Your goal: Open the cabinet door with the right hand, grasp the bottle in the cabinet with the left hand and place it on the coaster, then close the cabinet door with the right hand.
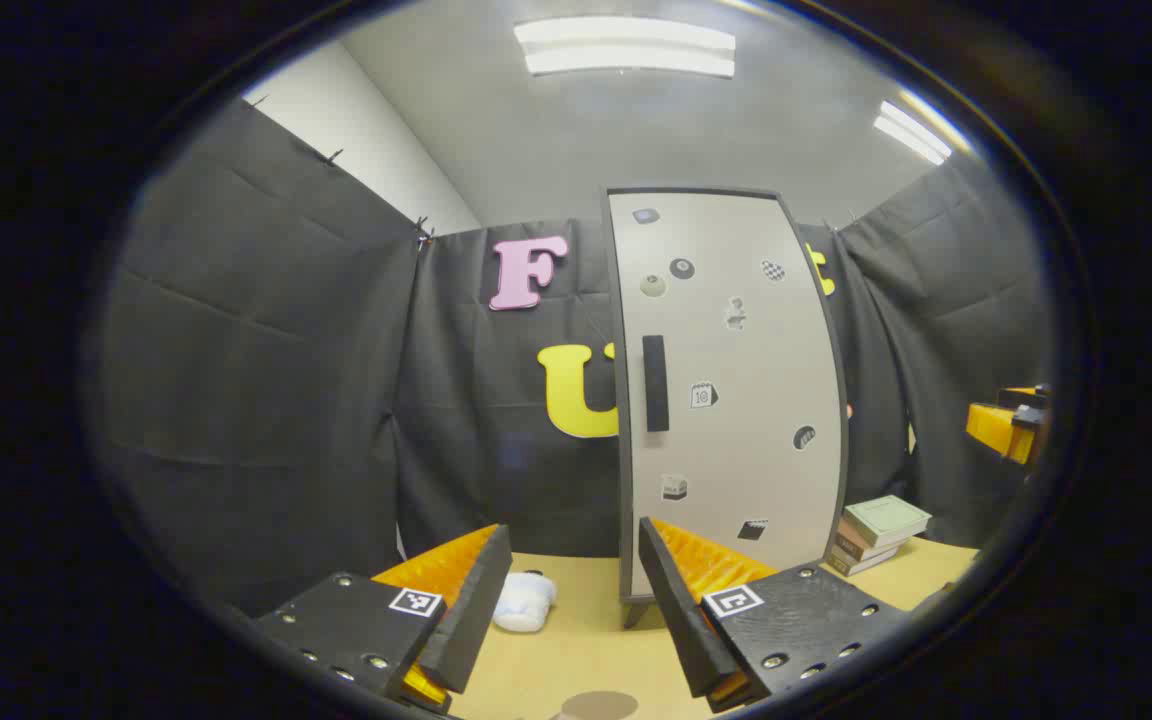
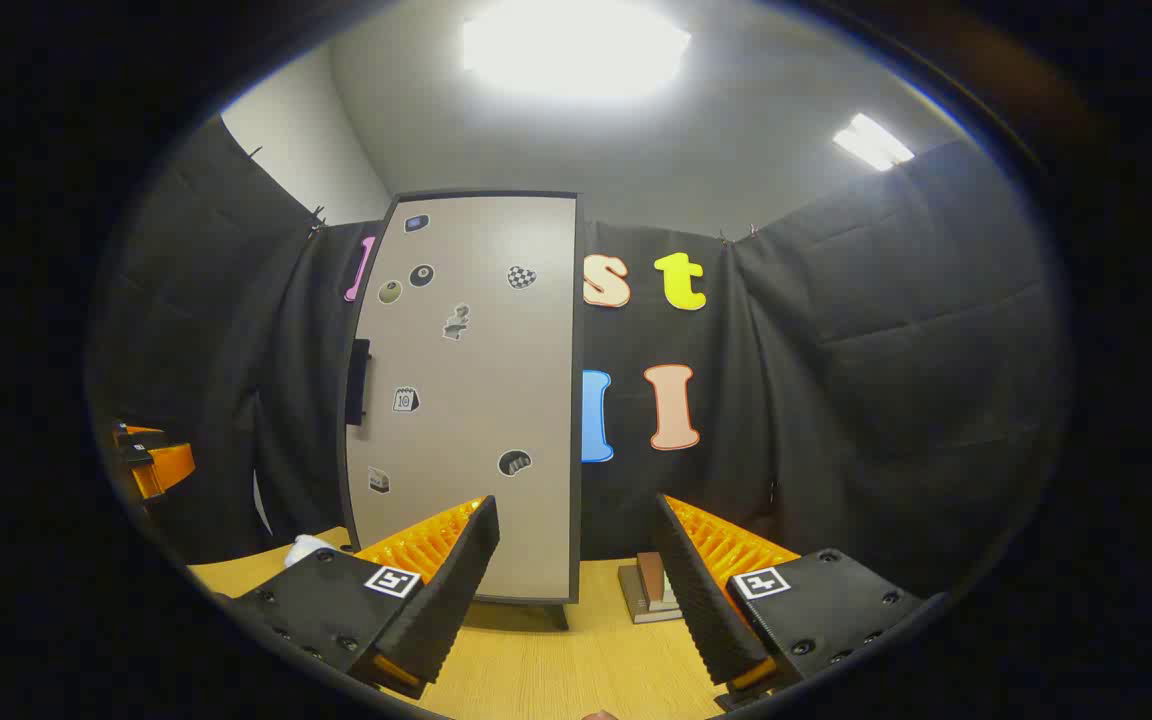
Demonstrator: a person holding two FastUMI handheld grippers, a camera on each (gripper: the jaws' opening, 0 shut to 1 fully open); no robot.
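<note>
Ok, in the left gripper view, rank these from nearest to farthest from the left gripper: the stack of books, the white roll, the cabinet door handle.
1. White roll: on the table just beyond the left gripper, beside its left finger.
2. Cabinet door handle: higher up, on the closed door's left edge.
3. Stack of books: right of the cabinet, toward the table's back.

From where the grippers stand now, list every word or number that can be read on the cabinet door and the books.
"10": on the calendar sticker on the cabinet door.
Billiard-ball sticker: its numeral is too small to read.
The other stickers on the door: small pictures, with no text that can be read.
Books beside the cabinet: any cover text is too small and blurred to read.
</note>
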